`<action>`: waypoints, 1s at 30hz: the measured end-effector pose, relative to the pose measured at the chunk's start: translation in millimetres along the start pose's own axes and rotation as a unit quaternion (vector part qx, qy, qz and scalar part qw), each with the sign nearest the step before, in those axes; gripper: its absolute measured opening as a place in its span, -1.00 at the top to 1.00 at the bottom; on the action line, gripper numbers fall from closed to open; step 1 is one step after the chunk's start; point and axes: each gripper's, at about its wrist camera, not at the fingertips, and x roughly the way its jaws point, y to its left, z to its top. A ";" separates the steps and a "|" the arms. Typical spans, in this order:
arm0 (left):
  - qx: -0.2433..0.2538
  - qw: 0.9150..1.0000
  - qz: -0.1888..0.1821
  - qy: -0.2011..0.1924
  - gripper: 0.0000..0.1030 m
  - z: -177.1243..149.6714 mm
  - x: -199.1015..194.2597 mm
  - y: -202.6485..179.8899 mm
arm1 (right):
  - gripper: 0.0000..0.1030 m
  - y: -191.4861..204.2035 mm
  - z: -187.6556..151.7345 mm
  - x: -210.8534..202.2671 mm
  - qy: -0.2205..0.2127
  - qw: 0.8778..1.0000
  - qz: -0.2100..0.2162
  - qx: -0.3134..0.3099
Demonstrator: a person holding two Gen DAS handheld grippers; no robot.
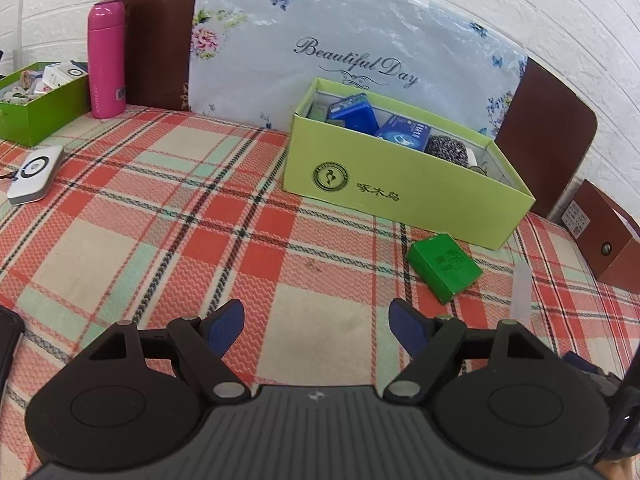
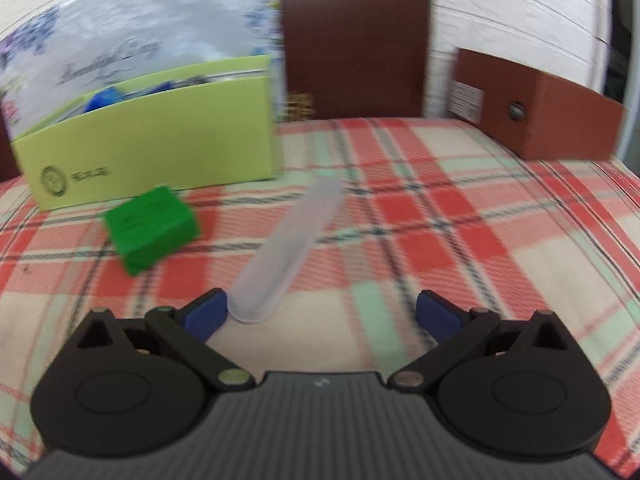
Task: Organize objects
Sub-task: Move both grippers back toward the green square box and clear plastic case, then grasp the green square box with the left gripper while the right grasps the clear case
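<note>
over at the far left, a dark green box (image 1: 38, 108) and a pink bottle (image 1: 106, 58) are standing on the plaid-covered counter (image 1: 168, 216), with a white device (image 1: 36, 174) lying nearer. the left tongs (image 1: 316, 320) are hovering spread apart, gripping nothing. a lime box (image 1: 400, 188) is holding blue packets; a small green box (image 1: 444, 266) is lying just in front. the right tongs (image 2: 322, 314) are gaping wide, a translucent tube (image 2: 292, 244) lying between them, near the left finger. a brown box (image 2: 536, 116) is sitting far right.
</note>
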 end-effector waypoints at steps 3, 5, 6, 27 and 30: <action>0.009 1.000 -0.006 0.005 -0.60 -1.5 4.2 -8.9 | -0.97 -24.4 2.6 -7.1 -0.013 0.999 -0.008 0.031; 0.013 1.000 -0.010 0.011 -0.60 -1.4 7.8 -16.0 | -0.97 -24.1 7.8 -11.7 -0.029 0.999 0.030 0.015; 0.014 1.000 -0.013 0.013 -0.60 -1.0 8.8 -19.1 | -0.96 -19.4 10.8 -11.6 -0.033 0.998 0.043 -0.002; -0.003 0.999 0.017 0.050 -0.60 38.1 125.9 -124.9 | 0.47 -35.1 -12.7 -27.5 -0.005 0.992 0.110 -0.058; 0.045 0.998 -0.022 0.039 -0.36 34.6 116.6 -118.3 | 0.47 -38.7 -12.4 -26.8 -0.004 0.992 0.118 -0.053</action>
